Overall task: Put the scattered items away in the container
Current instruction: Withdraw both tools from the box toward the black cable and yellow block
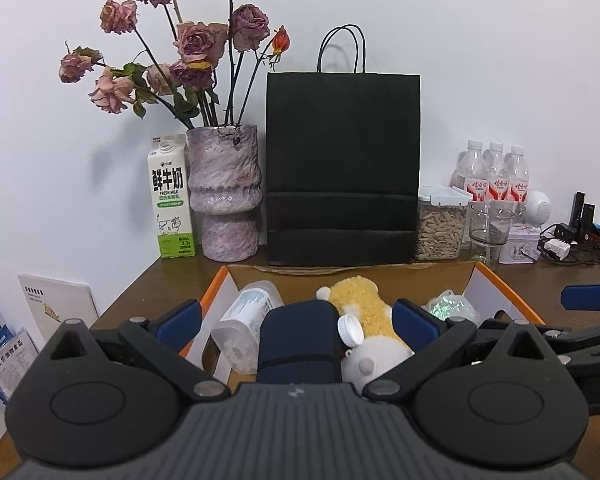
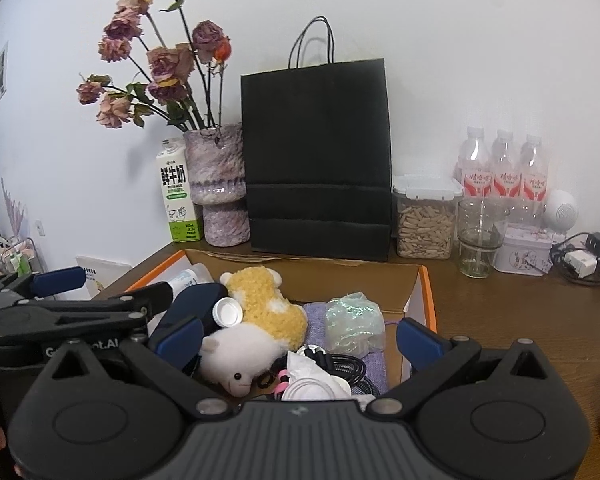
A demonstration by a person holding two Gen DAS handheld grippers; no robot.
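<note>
Cardboard box [image 2: 426, 292] with orange rim, crammed with plush lamb [image 2: 240, 354]; left tongs [image 1: 296, 320] and right tongs [image 2: 300, 336] both wide open, empty.

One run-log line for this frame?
left gripper: open, empty | right gripper: open, empty | both over cardboard box | plush sheep inside

Counts on the surface and in the box

Three water bottles [image 2: 504, 172], two plush toys [image 2: 268, 304], one paper bag [image 2: 318, 152], one vase [image 2: 216, 184], one milk carton [image 2: 177, 196], one cardboard box [image 2: 426, 292].
</note>
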